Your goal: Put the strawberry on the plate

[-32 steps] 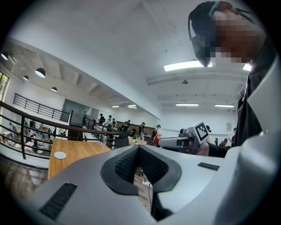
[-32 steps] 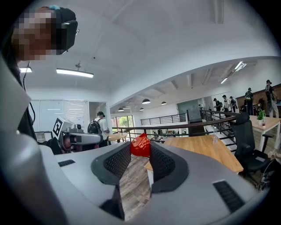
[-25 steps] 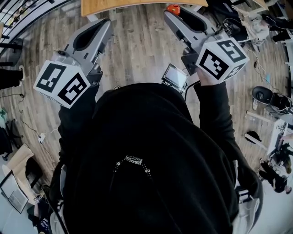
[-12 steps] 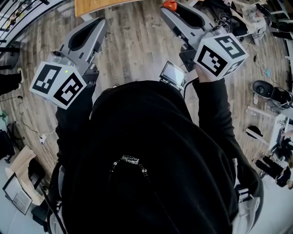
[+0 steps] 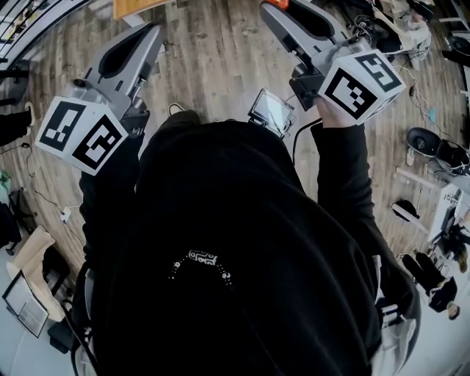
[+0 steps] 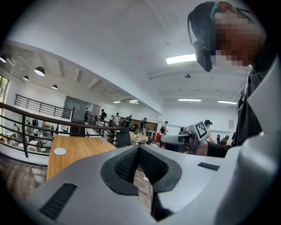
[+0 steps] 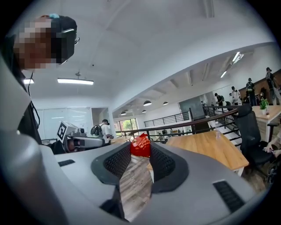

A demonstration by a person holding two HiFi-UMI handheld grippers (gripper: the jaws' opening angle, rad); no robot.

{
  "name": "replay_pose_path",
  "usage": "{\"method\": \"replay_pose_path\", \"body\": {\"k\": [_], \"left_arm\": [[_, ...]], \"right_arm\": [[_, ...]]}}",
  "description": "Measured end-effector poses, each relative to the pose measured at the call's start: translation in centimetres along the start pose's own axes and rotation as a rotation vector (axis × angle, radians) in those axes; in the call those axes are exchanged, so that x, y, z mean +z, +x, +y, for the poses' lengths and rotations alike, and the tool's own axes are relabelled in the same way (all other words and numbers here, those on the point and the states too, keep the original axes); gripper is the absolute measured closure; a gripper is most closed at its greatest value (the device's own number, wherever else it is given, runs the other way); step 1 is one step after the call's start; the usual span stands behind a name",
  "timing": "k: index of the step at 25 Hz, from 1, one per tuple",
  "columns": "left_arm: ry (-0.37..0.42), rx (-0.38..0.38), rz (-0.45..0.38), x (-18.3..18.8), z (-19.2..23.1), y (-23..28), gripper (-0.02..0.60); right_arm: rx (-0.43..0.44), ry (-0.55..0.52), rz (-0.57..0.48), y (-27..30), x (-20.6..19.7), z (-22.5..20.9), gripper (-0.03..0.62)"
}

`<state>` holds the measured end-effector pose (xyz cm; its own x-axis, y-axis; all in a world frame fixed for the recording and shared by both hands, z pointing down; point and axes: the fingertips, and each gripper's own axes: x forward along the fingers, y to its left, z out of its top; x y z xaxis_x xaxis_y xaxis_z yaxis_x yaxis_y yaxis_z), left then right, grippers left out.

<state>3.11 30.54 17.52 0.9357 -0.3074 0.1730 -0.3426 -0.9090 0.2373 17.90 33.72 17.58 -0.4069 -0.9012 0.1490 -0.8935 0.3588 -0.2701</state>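
Observation:
A red strawberry (image 7: 141, 146) sits pinched between the tips of my right gripper (image 7: 140, 148), whose pads press on both its sides. From the head view the strawberry (image 5: 277, 3) shows only as a red speck at the top edge, at the end of the right gripper (image 5: 279, 9). My left gripper (image 6: 138, 148) is shut with nothing in it, and it is raised at the left (image 5: 149, 35). A small white plate (image 6: 59, 151) lies on the wooden table (image 6: 83, 151), far ahead of the left gripper. Only a corner of the table (image 5: 136, 6) shows in the head view.
Below me is plank floor (image 5: 213, 66). A small screen (image 5: 270, 111) hangs in front of my chest. A black office chair (image 7: 248, 127) stands by the table, and a railing (image 6: 26, 132) runs at the left. Bags and gear (image 5: 433, 150) crowd the right side. People stand in the background.
The table has slid almost out of the top of the head view. Both grippers sit a little higher in the picture. The strawberry stays in the right gripper.

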Motion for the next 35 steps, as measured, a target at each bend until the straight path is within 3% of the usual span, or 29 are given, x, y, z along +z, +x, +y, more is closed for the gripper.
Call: {"method": "replay_pose_path", "body": {"k": [13,21,35], "left_arm": [[-0.004,-0.055,0.02,1.0,5.1,4.1,0.581],[0.001,-0.079,0.021,2.2,8.3,5.7,0.581],[0.007,-0.126,0.041,5.5,18.4,8.2,0.583]], "right_arm": [[-0.083,0.036,0.002,2.9,0.5,-4.5,0.45],[-0.083,0.002,0.012,6.6,2.3,-4.7,0.45],[-0.118,0.006,0.02,16.6,5.2,-6.6,0.45]]}}
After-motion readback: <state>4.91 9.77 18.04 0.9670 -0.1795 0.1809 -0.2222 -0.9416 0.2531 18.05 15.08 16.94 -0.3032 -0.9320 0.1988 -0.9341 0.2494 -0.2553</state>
